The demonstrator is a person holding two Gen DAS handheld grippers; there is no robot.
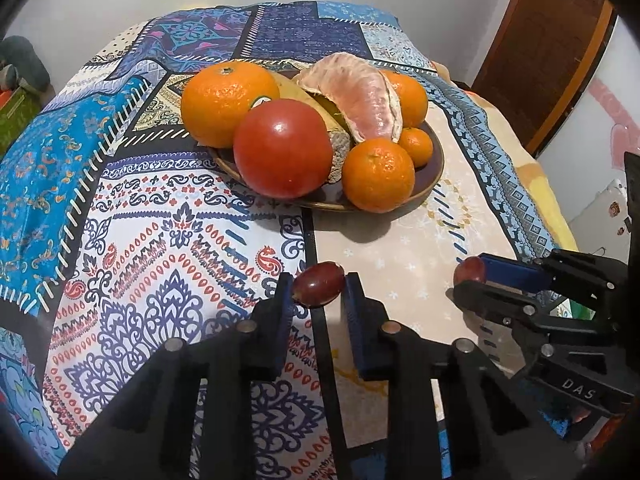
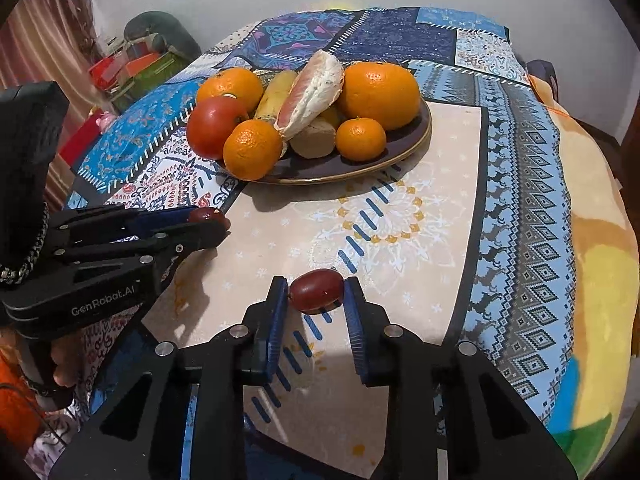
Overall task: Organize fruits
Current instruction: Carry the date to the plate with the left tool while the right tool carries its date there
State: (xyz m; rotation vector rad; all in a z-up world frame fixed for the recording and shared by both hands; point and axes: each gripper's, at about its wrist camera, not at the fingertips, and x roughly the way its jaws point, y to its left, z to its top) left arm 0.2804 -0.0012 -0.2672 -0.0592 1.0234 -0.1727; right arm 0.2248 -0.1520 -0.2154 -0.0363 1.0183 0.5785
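The dark plate already carries the oranges and a tomato, heavy firm fruit. On the cloth just before it, the left gripper pinches one small red grape across its middle; the right gripper pinches another grape likewise. Each grape looks light, slick and easily crushed, so a gentle mid-body hold suits it.

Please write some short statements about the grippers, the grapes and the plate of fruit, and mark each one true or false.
1. The left gripper is shut on a red grape. True.
2. The right gripper is open with nothing between its fingers. False: it is shut on another red grape.
3. The plate holds only oranges. False: a tomato, a peeled pomelo segment and a banana lie there too.
4. The plate stands on a patterned cloth. True.
5. The tomato lies on the cloth beside the plate. False: it sits on the plate, against the oranges.
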